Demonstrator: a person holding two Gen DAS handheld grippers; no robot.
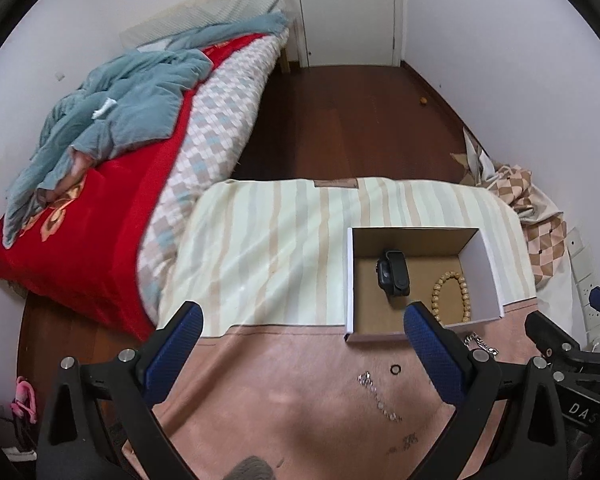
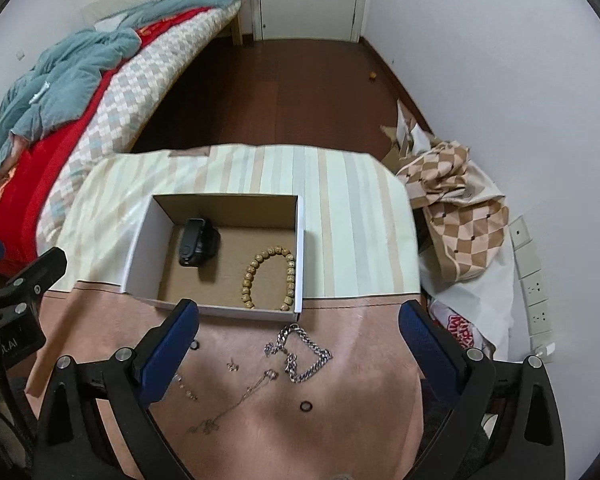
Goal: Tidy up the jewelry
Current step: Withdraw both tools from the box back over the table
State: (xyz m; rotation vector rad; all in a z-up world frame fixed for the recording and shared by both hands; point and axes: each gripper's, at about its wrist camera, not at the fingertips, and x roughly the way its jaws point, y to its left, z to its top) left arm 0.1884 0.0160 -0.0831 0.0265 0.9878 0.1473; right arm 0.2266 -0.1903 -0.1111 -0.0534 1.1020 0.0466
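Note:
An open cardboard box [image 2: 300,248] [image 1: 350,280] stands on the cloth-covered table. Inside lie a black smartwatch [image 2: 198,242] [image 1: 394,274] and a wooden bead bracelet [image 2: 270,280] [image 1: 452,298]. In front of the box, on the pink cloth, lie a chunky silver chain [image 2: 300,354], a thin necklace [image 2: 236,402], a small earring [image 2: 233,366], a beaded strand [image 1: 380,398] and two black rings [image 2: 306,406] [image 2: 195,345]. My right gripper [image 2: 298,330] is open above the chain. My left gripper [image 1: 304,332] is open and empty, left of the box.
A bed with a red blanket and blue clothes [image 1: 112,120] lies to the left. Checked fabric and bags [image 2: 460,216] are piled right of the table, by wall sockets [image 2: 534,284]. Dark wood floor and a white door [image 1: 348,12] are beyond.

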